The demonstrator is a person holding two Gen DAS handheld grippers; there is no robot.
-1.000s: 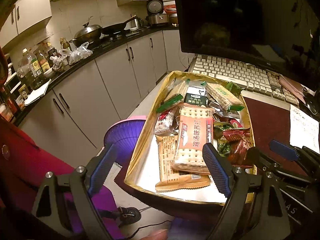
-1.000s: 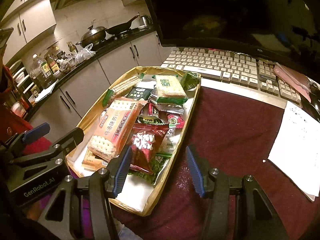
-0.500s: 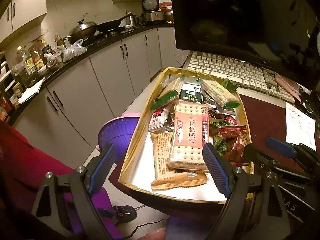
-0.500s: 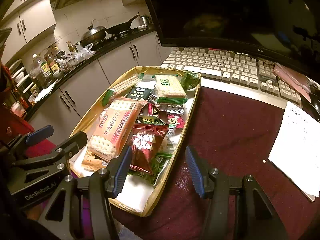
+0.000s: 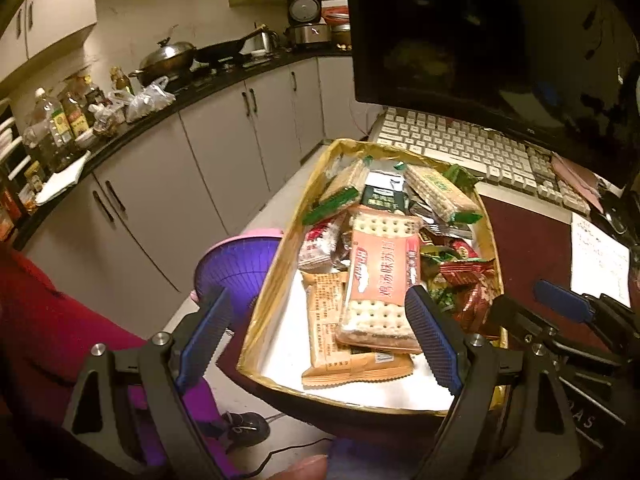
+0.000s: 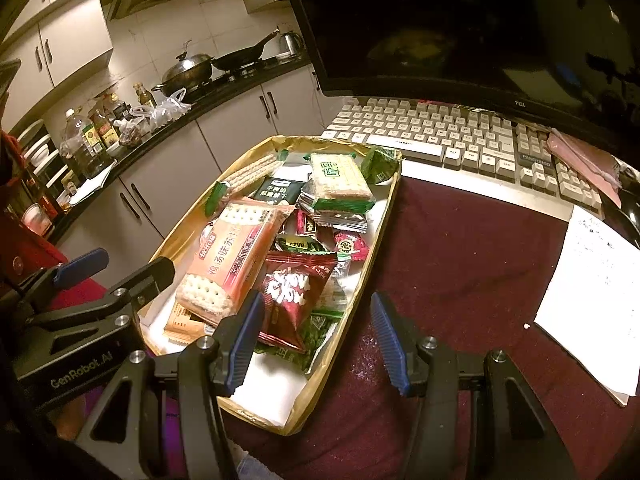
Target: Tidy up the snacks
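A gold-rimmed tray (image 5: 276, 272) (image 6: 384, 224) full of snack packets sits at the desk's left edge. A large orange cracker pack (image 5: 380, 276) (image 6: 232, 260) lies on top, with a dark red snack bag (image 6: 292, 292) beside it and green-wrapped biscuit packs (image 6: 338, 178) at the far end. My left gripper (image 5: 316, 336) is open and empty, above the tray's near left corner. My right gripper (image 6: 316, 336) is open and empty, straddling the tray's near right rim. Each gripper shows at the edge of the other's view.
A keyboard (image 6: 440, 132) and dark monitor (image 6: 440, 20) stand behind the tray. A dark red cloth (image 6: 460, 264) covers the desk, with white paper (image 6: 596, 296) on the right. A purple stool (image 5: 240, 264) stands left of the desk. Kitchen cabinets and a cluttered counter (image 5: 120, 104) lie beyond.
The left gripper has shifted slightly, so the tray and kitchen sit a little lower and to the left in its view. The right gripper has barely moved. Both stay open.
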